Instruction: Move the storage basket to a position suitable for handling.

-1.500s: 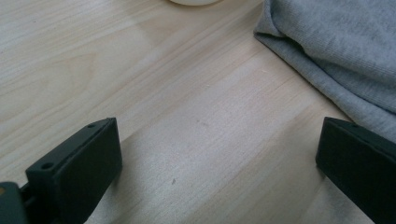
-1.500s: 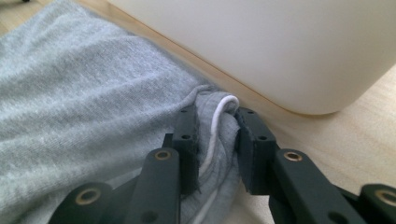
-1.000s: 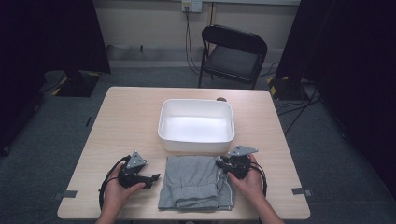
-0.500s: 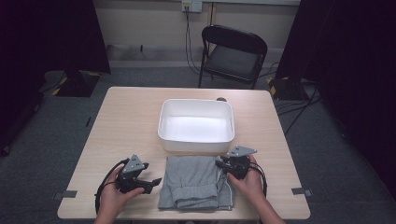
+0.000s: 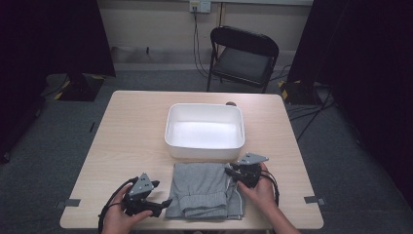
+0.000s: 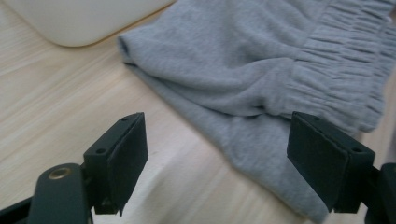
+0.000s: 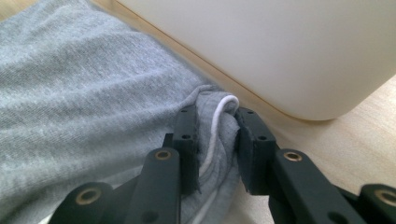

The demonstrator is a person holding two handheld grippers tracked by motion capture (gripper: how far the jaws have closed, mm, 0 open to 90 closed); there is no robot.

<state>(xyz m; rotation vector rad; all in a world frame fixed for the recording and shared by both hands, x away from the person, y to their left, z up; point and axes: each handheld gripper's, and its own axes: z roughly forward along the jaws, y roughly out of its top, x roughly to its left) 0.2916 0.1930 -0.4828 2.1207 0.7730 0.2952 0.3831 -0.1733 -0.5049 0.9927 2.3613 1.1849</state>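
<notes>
Currently:
- Grey shorts (image 5: 207, 190): folded, at 6 o'clock of white tub (image 5: 204, 131).
- Right gripper (image 7: 217, 144): clamped on waistband corner.
- Left gripper (image 6: 217, 154): wide open, empty.
- Risk: one-sided lift probably unfolds the shorts.

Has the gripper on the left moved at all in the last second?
Yes. The left gripper has slid toward the near table edge, away from the white bin, beside the grey garment.

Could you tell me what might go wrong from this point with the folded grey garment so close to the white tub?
The right gripper pinches only a bunched corner of the folded grey fleece garment with its white drawstring, so a lift could unfold the fold. The left gripper is open beside the nearer edge; closing there might catch one layer. The white plastic tub lies close and could be nudged.
</notes>
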